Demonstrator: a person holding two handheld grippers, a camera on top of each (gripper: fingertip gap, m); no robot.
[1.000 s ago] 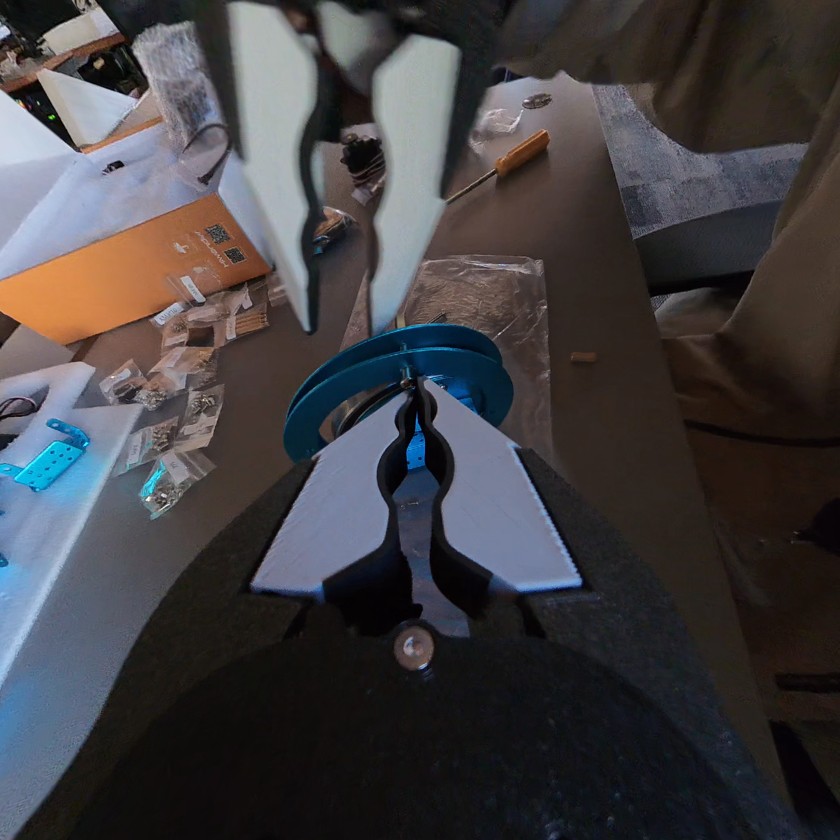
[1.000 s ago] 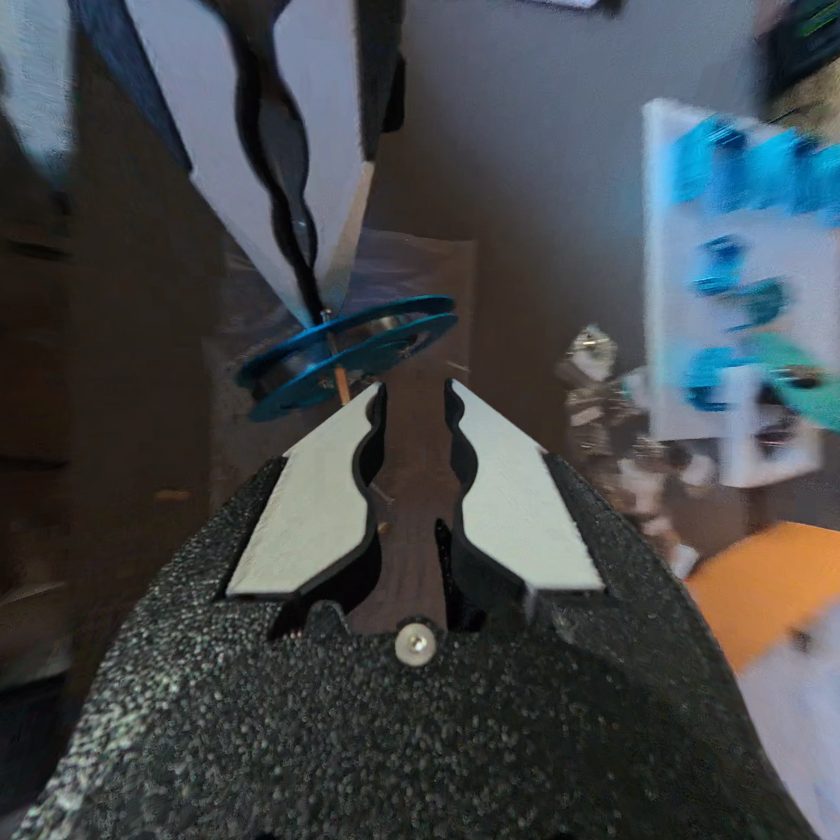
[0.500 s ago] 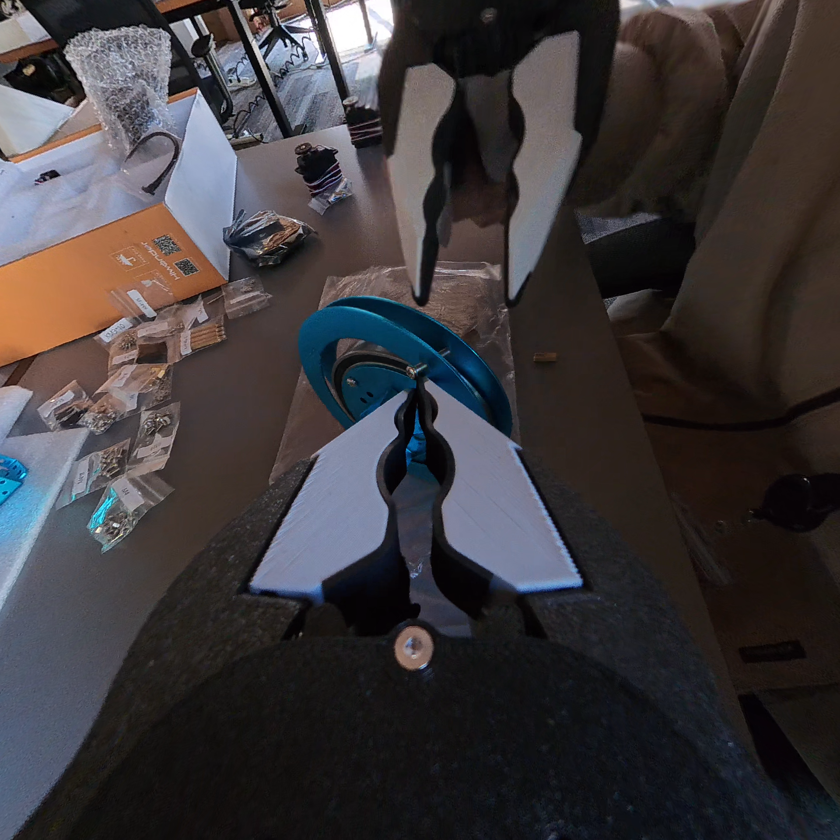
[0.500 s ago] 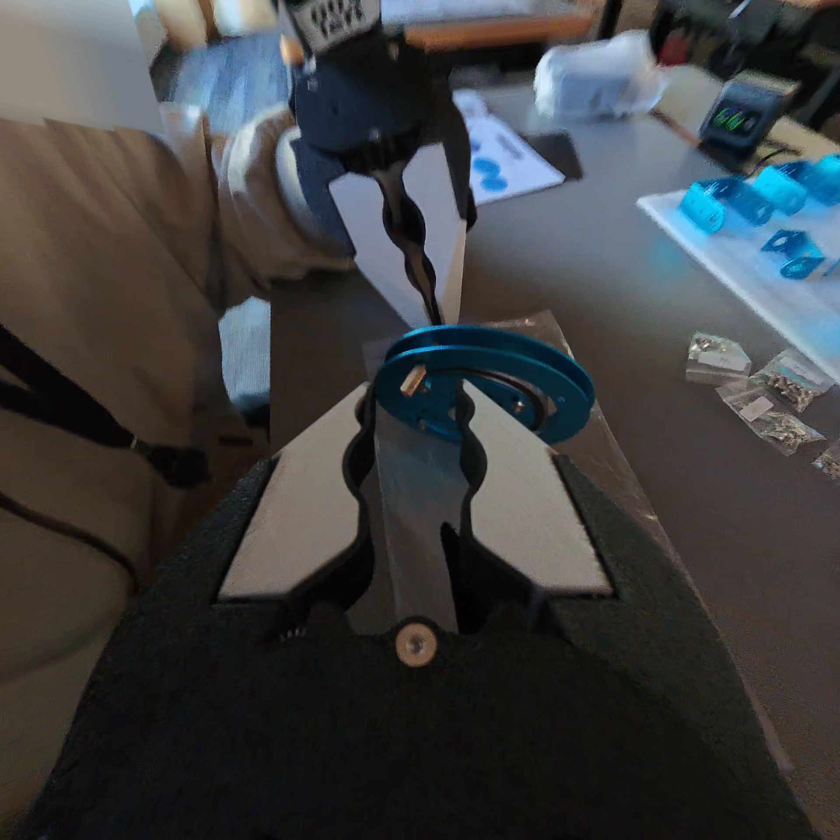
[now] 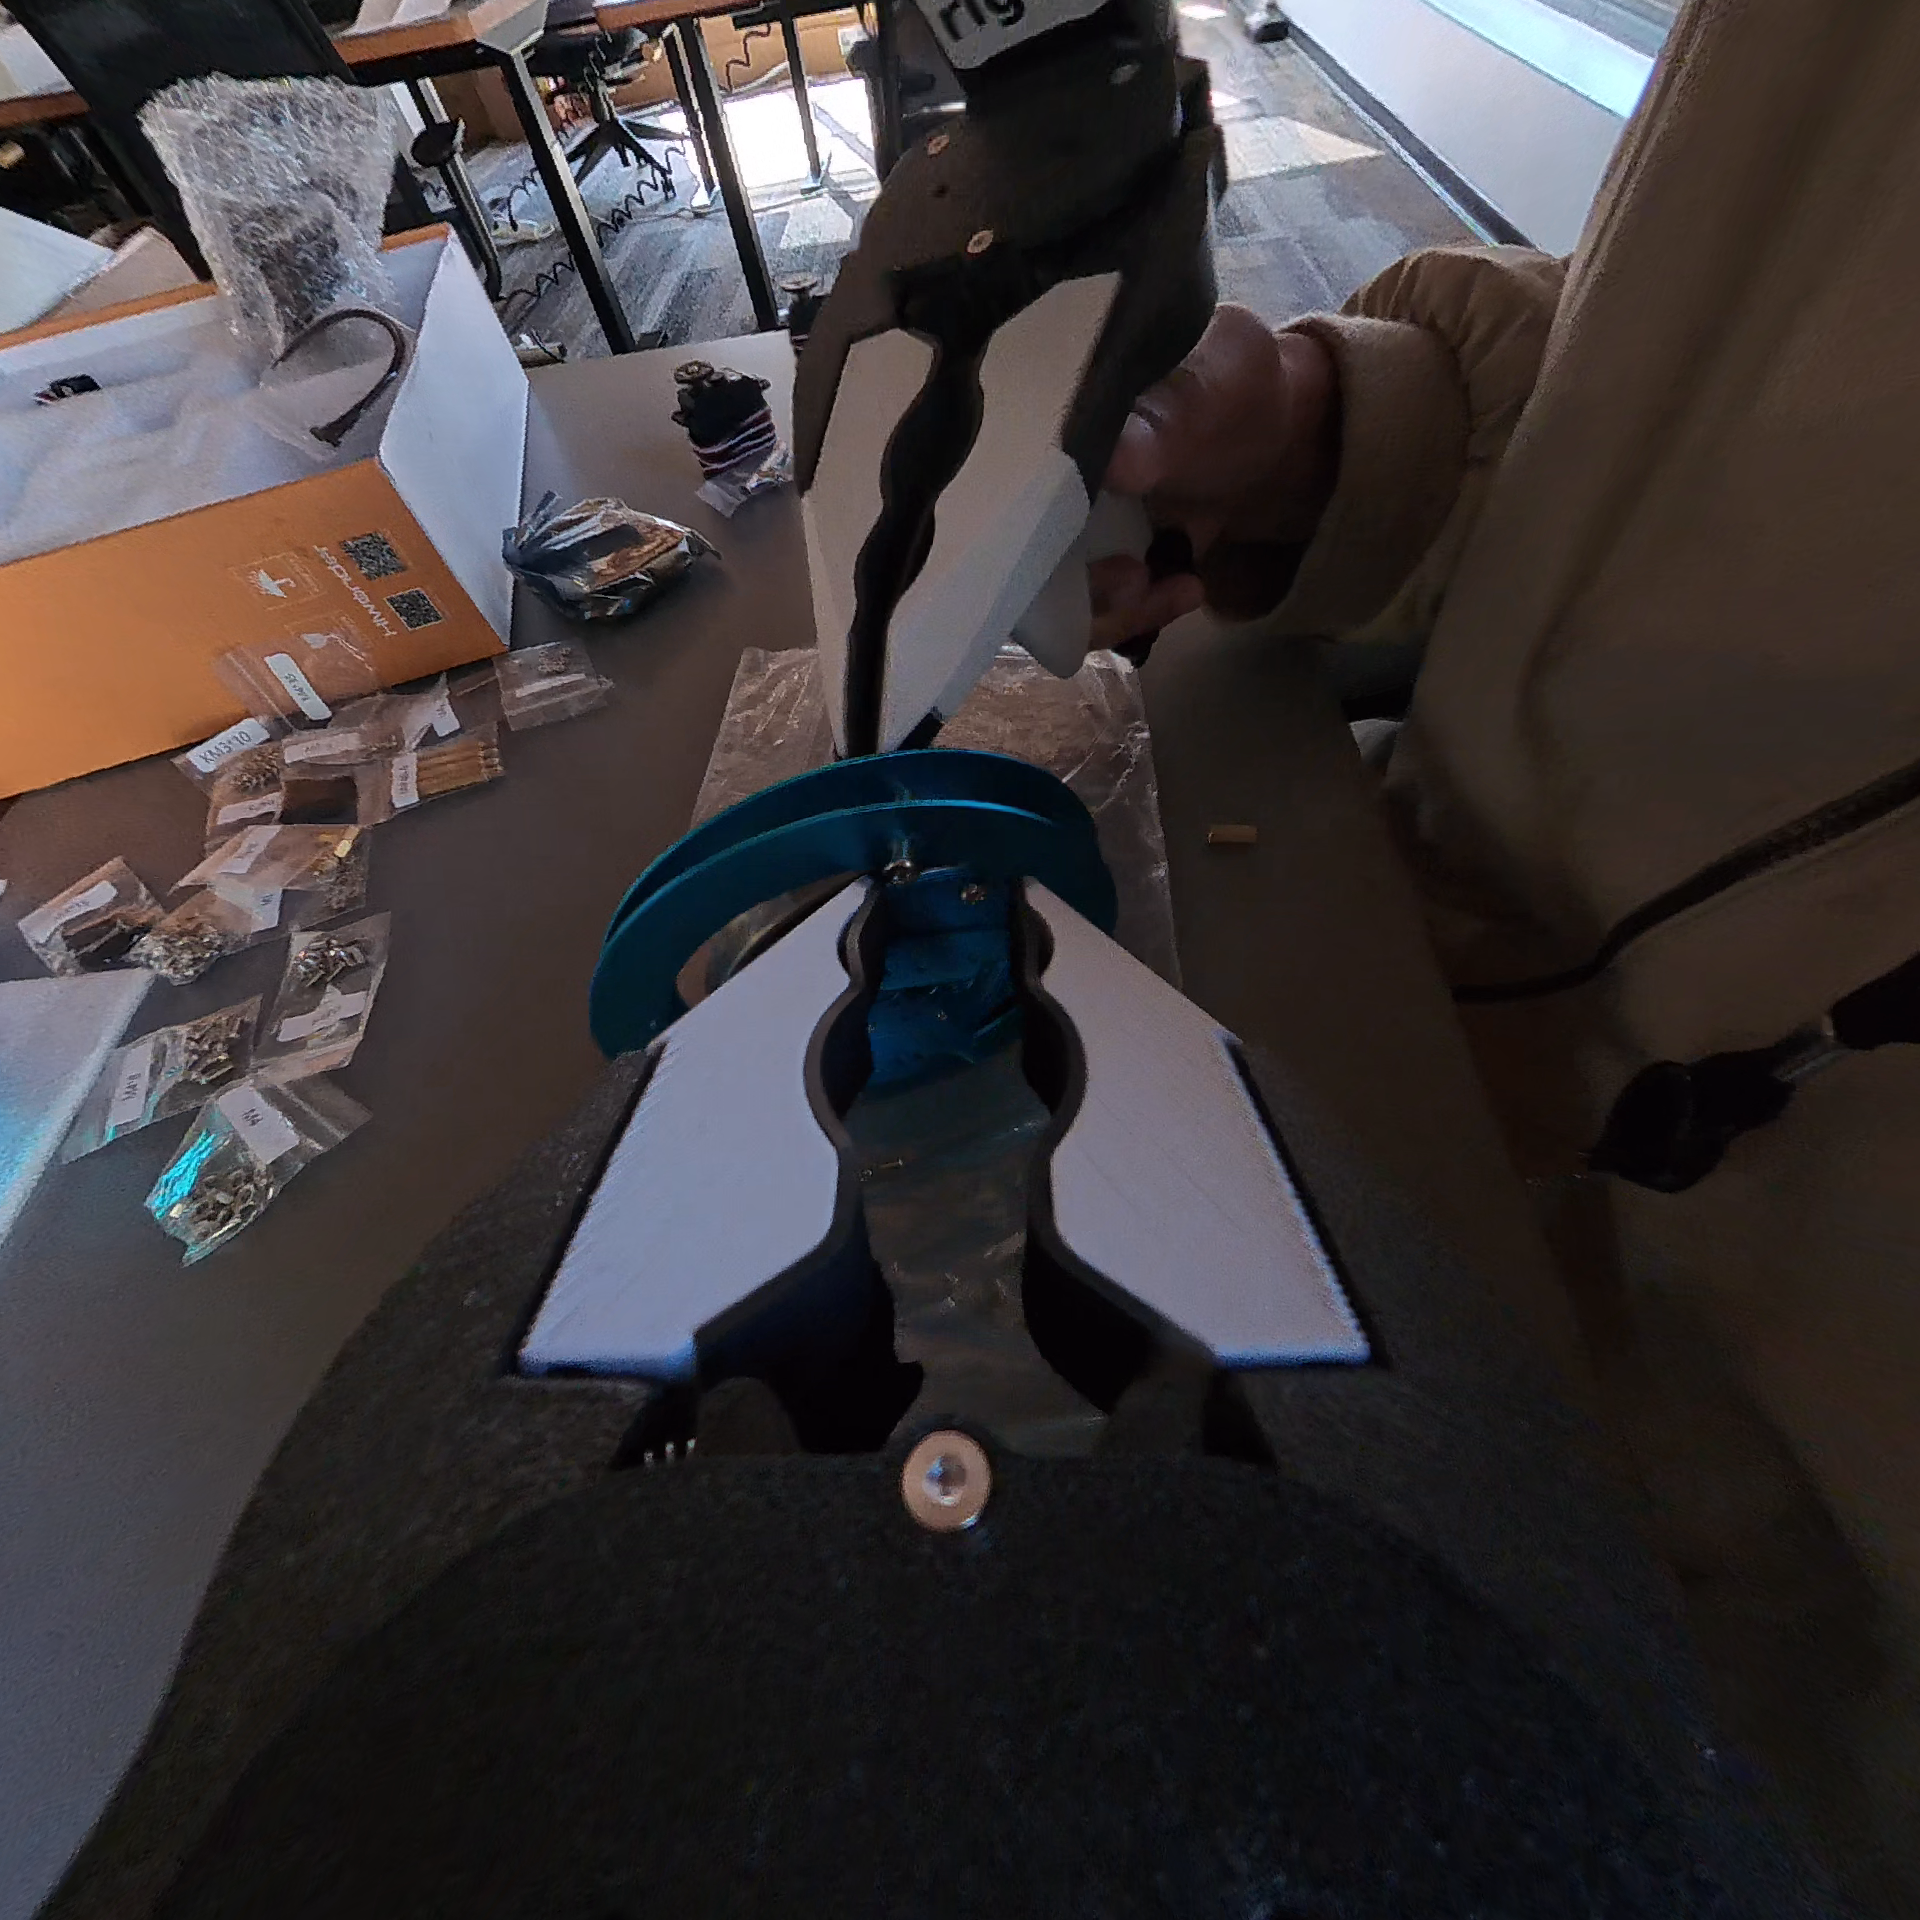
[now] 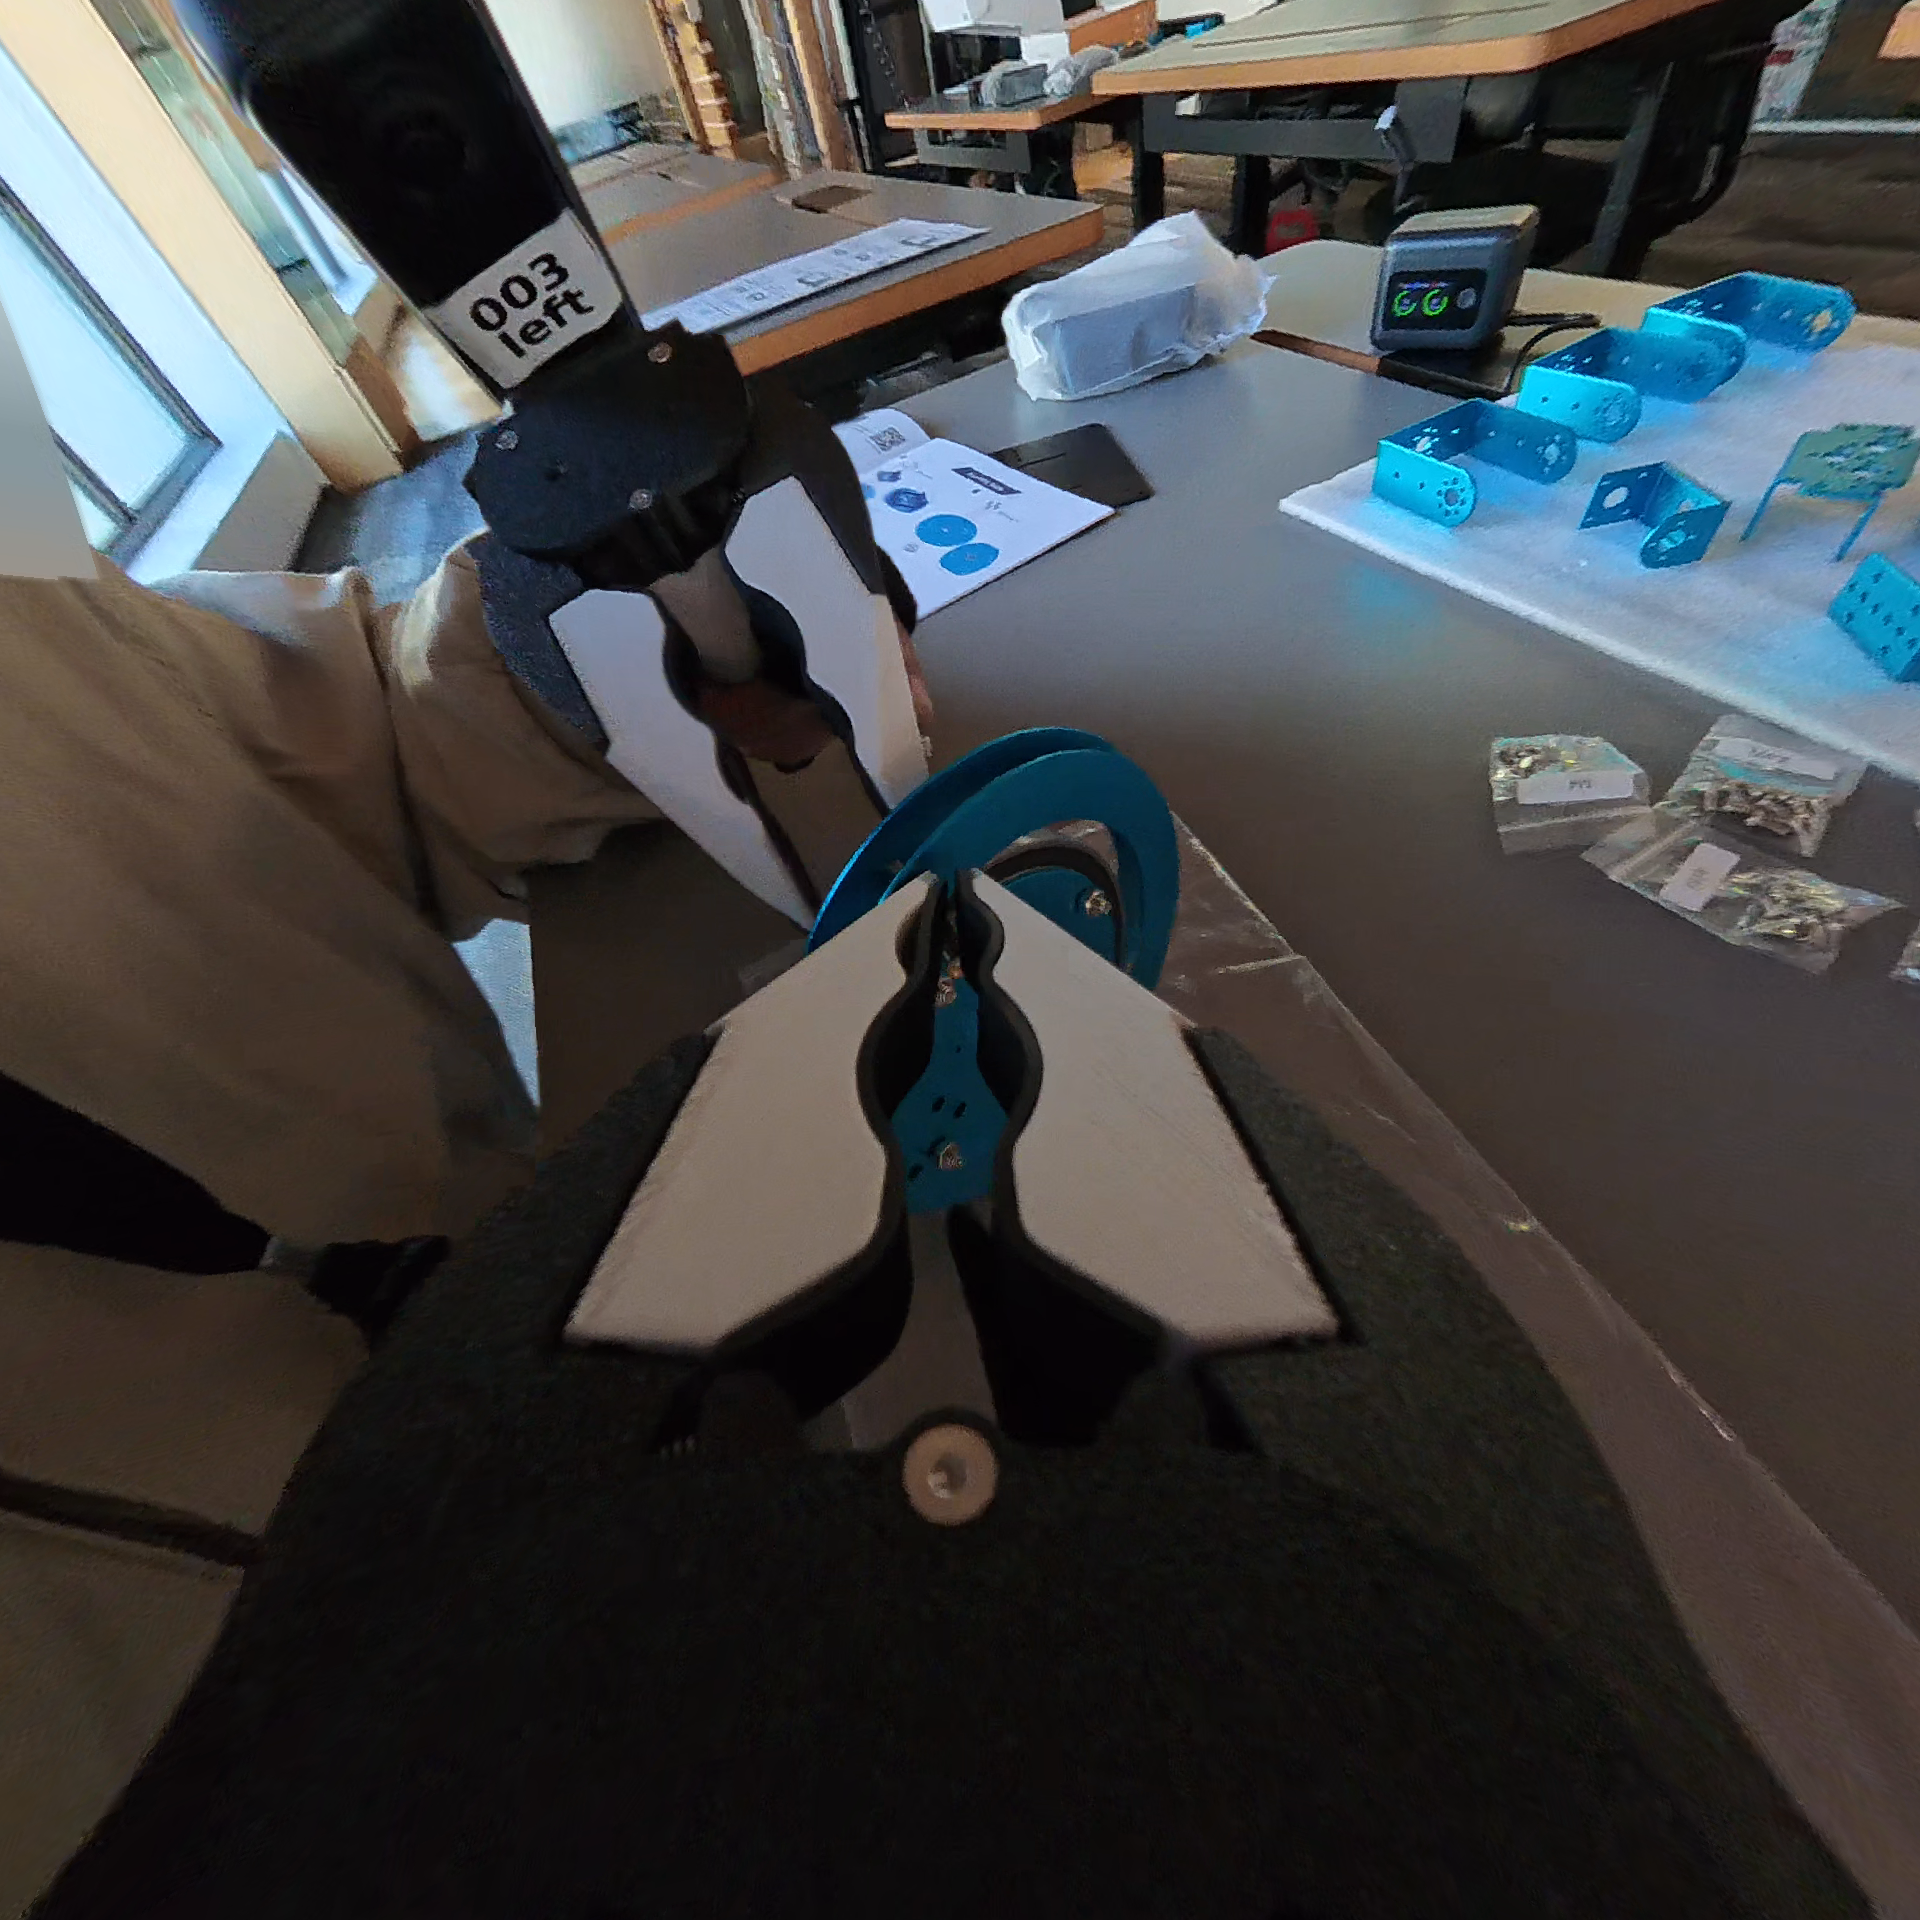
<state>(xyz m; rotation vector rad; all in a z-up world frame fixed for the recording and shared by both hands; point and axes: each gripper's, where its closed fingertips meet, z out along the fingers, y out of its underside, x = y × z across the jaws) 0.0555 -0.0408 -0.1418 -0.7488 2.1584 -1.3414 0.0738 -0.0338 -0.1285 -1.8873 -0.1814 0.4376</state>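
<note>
Grey tabletop (image 5: pixel 540 935) spreads before us, small clear hardware bags (image 5: pixel 239 997) at nine o'clock. Our left hand-held gripper (image 5: pixel 943 894) is released, fingers apart astride the blue metal double-disc wheel assembly (image 5: pixel 831 831) at centre. At twelve o'clock our right hand-held gripper (image 6: pixel 951 888) is clenched on that assembly's blue plate.

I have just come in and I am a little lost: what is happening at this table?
A person works two hand-held claws on a blue double-disc wheel over a clear plastic bag. The right claw is shut on its perforated blue plate. The left claw has its jaws apart beside the hub; whether they grip is unclear.
</note>
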